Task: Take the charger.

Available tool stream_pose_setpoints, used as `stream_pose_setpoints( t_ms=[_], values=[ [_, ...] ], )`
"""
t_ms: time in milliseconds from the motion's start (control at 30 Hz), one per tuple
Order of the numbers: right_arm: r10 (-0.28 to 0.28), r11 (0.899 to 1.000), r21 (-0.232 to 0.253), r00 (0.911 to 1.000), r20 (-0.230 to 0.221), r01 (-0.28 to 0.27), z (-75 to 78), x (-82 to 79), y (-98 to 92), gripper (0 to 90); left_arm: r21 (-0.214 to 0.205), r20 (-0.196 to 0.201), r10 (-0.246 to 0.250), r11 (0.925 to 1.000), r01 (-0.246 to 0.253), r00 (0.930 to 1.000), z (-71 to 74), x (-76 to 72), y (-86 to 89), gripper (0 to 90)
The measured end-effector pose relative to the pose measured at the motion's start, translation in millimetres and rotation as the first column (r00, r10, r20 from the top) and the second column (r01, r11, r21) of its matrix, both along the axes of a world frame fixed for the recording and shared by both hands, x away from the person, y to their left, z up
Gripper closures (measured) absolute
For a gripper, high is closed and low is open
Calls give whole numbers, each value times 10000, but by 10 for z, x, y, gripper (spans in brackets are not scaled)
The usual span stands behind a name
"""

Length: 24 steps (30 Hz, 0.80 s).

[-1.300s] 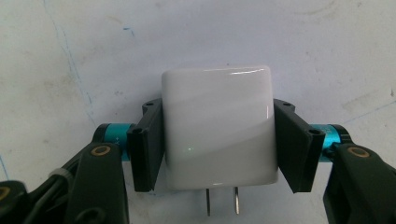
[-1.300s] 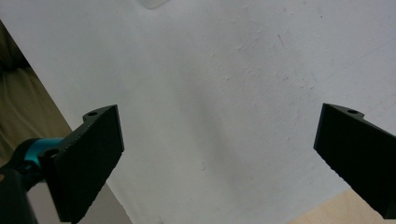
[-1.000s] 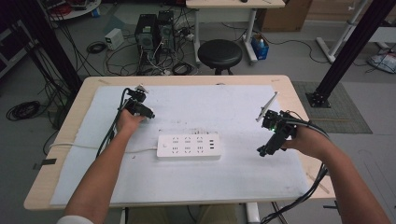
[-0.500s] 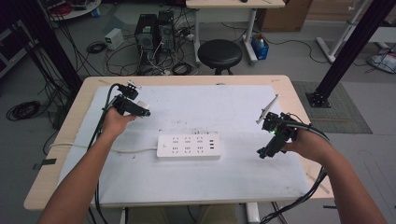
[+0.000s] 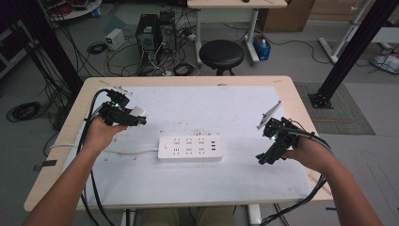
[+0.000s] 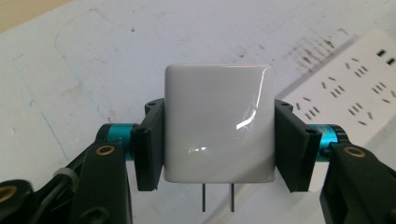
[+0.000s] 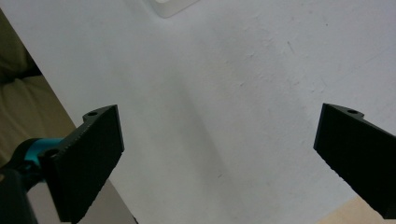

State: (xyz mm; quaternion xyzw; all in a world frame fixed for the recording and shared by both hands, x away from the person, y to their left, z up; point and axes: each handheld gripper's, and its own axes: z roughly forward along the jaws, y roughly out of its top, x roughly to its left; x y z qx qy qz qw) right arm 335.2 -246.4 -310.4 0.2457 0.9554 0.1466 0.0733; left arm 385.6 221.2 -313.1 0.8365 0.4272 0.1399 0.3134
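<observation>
Your left gripper holds the glossy white square two-pin plug adapter clamped between its fingers above the table, left of the white plastic power strip, while your right gripper hovers with fingers spread wide, empty.

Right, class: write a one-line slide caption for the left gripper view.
Left gripper clamps a glossy white square plug adapter, two metal prongs down, above the white power strip.

glossy white charger, white power strip
</observation>
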Motion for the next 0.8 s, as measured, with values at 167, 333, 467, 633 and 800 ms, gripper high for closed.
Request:
stream_pose_setpoints(
  t_ms=[167, 333, 467, 633, 800],
  values=[
    [25, 9999, -108, 10000, 43, -25, 6, -29, 39, 9, 86, 76, -304, 9995, 304, 9995, 35, -96, 41, 425],
    [94, 9998, -157, 9998, 146, -92, 43, -54, 124, 9, 129, 169, -530, 9985, 528, 9985, 65, -189, 121, 425],
    [279, 9993, -248, 9994, 183, -274, 57, -59, 202, 9, 207, 216, -733, 9971, 729, 9971, 86, -231, 165, 425],
    [250, 9995, -211, 9995, 193, -246, 52, -39, 249, 9, 271, 230, -965, 9950, 959, 9951, 98, -262, 198, 425],
    [234, 9996, -172, 9996, 155, -232, 41, -19, 269, 9, 373, 203, -1112, 9932, 1104, 9936, 82, -293, 195, 425]
  ],
)
